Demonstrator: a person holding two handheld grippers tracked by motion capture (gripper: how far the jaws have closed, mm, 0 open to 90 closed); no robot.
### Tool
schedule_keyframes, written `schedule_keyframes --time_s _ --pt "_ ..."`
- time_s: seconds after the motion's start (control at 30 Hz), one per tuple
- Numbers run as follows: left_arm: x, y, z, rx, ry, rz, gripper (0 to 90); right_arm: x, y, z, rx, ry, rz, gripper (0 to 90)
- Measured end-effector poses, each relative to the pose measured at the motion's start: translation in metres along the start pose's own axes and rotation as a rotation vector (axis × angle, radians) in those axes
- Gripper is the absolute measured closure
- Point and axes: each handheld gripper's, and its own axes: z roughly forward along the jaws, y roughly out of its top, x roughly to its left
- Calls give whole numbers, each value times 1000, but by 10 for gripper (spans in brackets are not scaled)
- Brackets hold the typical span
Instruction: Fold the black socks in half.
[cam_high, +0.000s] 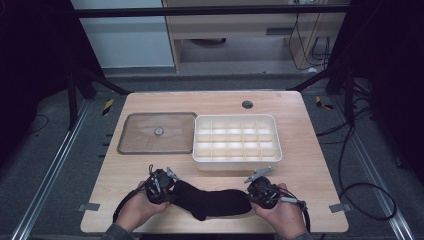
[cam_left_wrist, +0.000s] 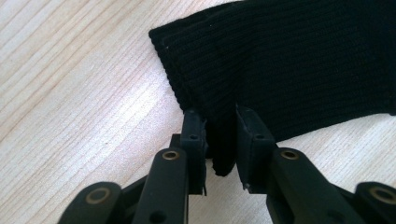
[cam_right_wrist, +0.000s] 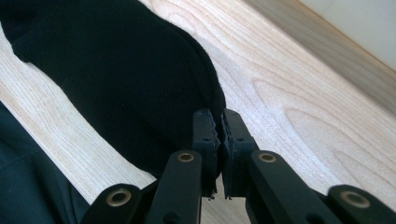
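A black sock (cam_high: 212, 202) lies flat across the near part of the wooden table (cam_high: 210, 102), between the person's two hands. My left gripper (cam_high: 172, 189) is at the sock's left end. In the left gripper view its jaws (cam_left_wrist: 221, 135) pinch a fold of the ribbed cuff (cam_left_wrist: 289, 70) between the pads. My right gripper (cam_high: 250, 196) is at the sock's right end. In the right gripper view the jaws (cam_right_wrist: 220, 128) stand almost together on the rounded edge of the sock (cam_right_wrist: 116, 70).
A white tray (cam_high: 236, 159) divided into several small compartments stands just beyond the sock. A clear flat lid (cam_high: 157, 132) with a round knob lies to its left. A cable hole (cam_high: 247, 104) sits near the table's far edge. The near edge is right under the hands.
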Motion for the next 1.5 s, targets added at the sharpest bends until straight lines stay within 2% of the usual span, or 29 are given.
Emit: schedule_keyframes --time_s 0.3,0.5,0.93,1.5 --pt "3 -1 -2 -8 -17 -3 775 -2 1 -3 -11 -5 4 863" --pt "1 0 -6 -25 -11 15 779 -5 0 -4 -20 -4 -4 865" --pt "5 -1 -27 -66 8 23 778 1 0 2 -30 16 -6 864" --pt "9 -1 -47 -96 3 23 779 8 8 7 -37 27 -11 863"
